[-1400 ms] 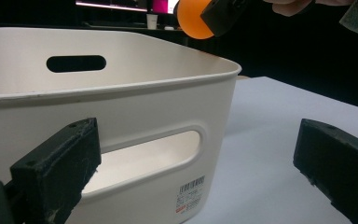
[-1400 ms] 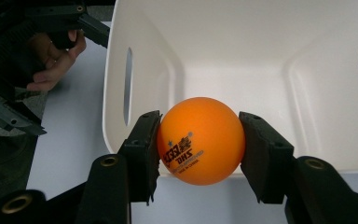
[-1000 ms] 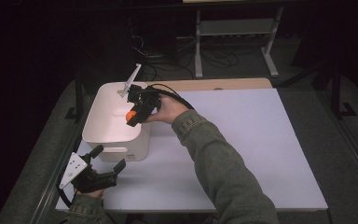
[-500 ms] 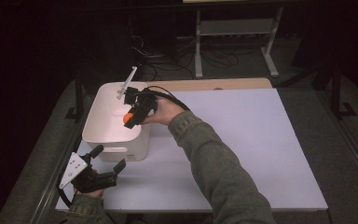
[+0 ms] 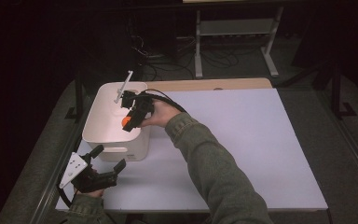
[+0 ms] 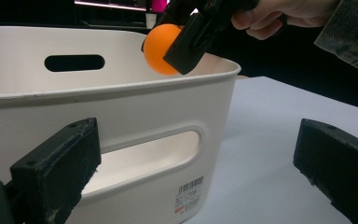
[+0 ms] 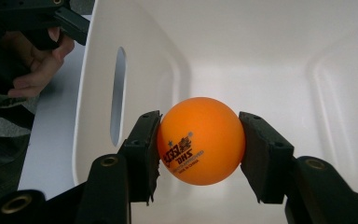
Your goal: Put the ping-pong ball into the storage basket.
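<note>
Right gripper (image 7: 199, 142): two black jaws, each ending in a flat rectangular block with a rough, matte inner face; round brass-coloured fittings set into the black arms behind the blocks. Left gripper (image 6: 193, 175): same black blocky jaws — small round holes in the top face of the near block, edges slightly chipped. In the high view the left gripper (image 5: 108, 158) carries a pale grey three-cornered plate (image 5: 73, 167) with small dark holes; a black cable (image 5: 165, 99) loops off the right gripper (image 5: 129, 123). Sleeve (image 5: 214, 172): olive-grey heavy fabric, buttoned cuff, creased along the forearm — same fabric at the left cuff (image 5: 85, 207).
</note>
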A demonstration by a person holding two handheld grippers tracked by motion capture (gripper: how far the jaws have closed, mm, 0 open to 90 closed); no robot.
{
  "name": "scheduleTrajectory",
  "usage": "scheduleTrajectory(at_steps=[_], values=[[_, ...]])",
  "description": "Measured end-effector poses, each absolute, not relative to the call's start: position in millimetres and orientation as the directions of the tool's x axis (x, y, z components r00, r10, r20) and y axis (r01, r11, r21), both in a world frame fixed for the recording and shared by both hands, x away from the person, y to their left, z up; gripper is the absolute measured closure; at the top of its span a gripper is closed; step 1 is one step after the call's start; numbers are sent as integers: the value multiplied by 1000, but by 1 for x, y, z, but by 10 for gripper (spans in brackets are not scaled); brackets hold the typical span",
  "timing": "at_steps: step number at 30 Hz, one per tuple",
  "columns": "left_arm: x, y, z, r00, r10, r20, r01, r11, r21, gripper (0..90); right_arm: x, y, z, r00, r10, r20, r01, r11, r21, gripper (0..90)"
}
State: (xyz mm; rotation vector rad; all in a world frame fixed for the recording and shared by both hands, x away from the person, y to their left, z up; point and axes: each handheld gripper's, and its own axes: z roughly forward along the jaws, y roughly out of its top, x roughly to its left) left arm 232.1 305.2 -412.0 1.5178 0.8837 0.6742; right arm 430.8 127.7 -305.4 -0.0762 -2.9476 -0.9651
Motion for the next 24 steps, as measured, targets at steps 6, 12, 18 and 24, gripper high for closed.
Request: scheduleTrajectory(at_steps=[6,12,18,24], values=[[232,305,-412,544,836,-74,154,-13,988,1,432,132,-308,-997,38,63,68,810,583,490],[233,305,-412,545,835,-72,155,-16,988,2,431,133,-307,-998,48,52,69,813,578,408],[233,304,-412,547,834,-70,156,-19,988,1,432,127,-301,-995,86,50,99,806,584,292],[233,304,-412,548,834,-71,157,-19,987,1,434,117,-293,-992,117,46,120,782,612,181]])
